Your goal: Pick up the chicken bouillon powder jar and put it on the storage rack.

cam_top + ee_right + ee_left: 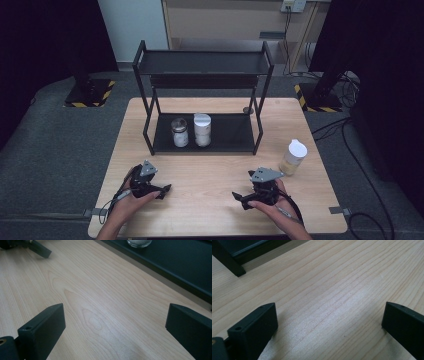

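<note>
Matt pale wood-grain table (332,290); black rack (202,100) looks like matt metal.

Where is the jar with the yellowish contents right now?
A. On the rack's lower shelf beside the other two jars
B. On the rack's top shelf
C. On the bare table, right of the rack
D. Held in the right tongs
C. The yellowish jar stands on the table outside the rack, to its right, just beyond the right tongs, whose jaws are open and empty.

Wood table (210,175): black rack (202,100) w/ two jars, bottle (293,156) at right.
</note>
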{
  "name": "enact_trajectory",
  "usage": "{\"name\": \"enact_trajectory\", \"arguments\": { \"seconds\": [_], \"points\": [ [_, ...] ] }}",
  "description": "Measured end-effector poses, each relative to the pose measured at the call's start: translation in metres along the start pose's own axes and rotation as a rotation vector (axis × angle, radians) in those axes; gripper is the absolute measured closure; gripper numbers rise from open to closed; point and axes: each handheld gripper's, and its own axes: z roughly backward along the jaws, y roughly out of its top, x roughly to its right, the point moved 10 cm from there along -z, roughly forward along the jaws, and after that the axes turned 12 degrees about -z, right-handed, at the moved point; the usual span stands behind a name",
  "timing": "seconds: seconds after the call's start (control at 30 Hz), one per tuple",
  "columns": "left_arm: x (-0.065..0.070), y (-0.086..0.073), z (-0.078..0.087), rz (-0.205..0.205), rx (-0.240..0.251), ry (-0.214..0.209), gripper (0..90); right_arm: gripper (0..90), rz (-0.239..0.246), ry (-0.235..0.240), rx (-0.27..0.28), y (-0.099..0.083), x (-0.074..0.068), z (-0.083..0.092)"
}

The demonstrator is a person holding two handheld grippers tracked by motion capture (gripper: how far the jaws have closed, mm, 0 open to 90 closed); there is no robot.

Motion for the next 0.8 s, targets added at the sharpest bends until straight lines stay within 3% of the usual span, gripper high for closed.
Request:
{"name": "enact_trajectory", "arguments": {
  "seconds": [0.8],
  "points": [
    [0.0, 0.0, 0.0, 0.0, 0.0, 0.0, 0.0, 3.4, 0.022, -0.016, 0.109, 0.025, -0.004, 0.038]
  ]
}}
